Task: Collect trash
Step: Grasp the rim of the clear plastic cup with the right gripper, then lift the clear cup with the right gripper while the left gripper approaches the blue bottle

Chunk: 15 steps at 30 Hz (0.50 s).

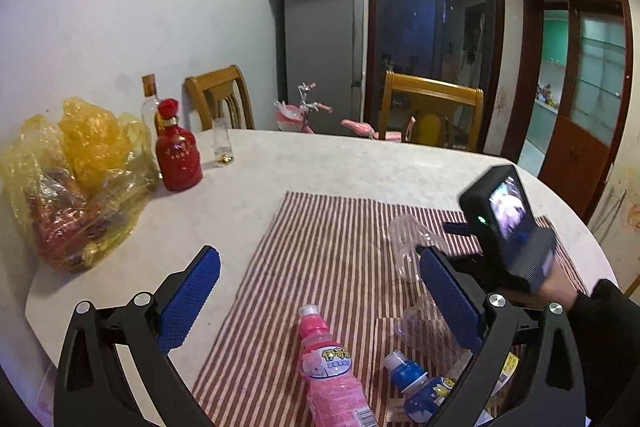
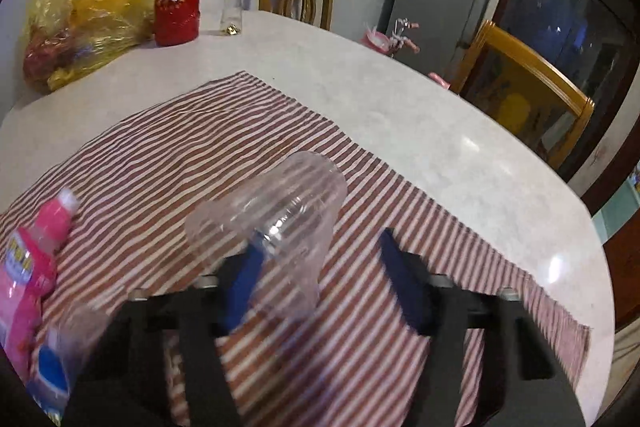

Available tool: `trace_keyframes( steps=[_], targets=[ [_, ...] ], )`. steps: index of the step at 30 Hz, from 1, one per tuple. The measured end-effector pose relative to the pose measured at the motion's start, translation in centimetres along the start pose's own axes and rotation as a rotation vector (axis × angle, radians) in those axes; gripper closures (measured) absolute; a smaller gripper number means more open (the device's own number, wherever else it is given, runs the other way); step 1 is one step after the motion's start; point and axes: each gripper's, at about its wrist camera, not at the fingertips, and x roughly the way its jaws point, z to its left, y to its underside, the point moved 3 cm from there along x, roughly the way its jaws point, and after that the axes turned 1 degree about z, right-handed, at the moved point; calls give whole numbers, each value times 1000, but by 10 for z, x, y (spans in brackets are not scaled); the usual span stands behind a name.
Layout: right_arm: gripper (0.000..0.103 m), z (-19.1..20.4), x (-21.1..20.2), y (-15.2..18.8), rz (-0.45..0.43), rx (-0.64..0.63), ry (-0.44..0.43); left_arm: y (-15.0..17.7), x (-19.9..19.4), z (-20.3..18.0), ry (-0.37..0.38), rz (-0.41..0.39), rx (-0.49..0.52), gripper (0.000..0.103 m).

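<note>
A pink drink bottle (image 1: 332, 371) and a small blue bottle (image 1: 420, 387) lie on the red-striped cloth (image 1: 320, 247). A clear plastic cup (image 1: 412, 247) lies on its side further right, with another clear cup (image 1: 424, 327) nearer. My left gripper (image 1: 320, 299) is open above the pink bottle. In the right wrist view, my right gripper (image 2: 320, 275) is open, with the clear cup (image 2: 280, 223) lying over its left finger (image 2: 244, 287). The pink bottle (image 2: 28, 267) and blue bottle (image 2: 52, 375) show at the left.
A yellow plastic bag (image 1: 76, 179) of items, a red bottle (image 1: 178, 155), a tall clear bottle (image 1: 150, 103) and a glass (image 1: 222, 143) stand at the round table's (image 1: 360, 163) far left. Two wooden chairs (image 1: 432, 111), a fridge (image 1: 324, 55) and a pink tricycle (image 1: 304, 115) are behind.
</note>
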Motion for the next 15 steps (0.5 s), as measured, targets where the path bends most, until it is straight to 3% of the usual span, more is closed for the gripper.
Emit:
trace_keyframes(
  steps=[2,8,15],
  targets=[
    [96,-4,1,0,4,36,-2,0,1,-2,7,1,10,6],
    [97,-25,-25,2,-18,145,0,-1,-5,3,31,-13,1,6],
    [97,-54,-114,9,-163,309,31,-1,-20,4,18,-14,6,6]
  ],
)
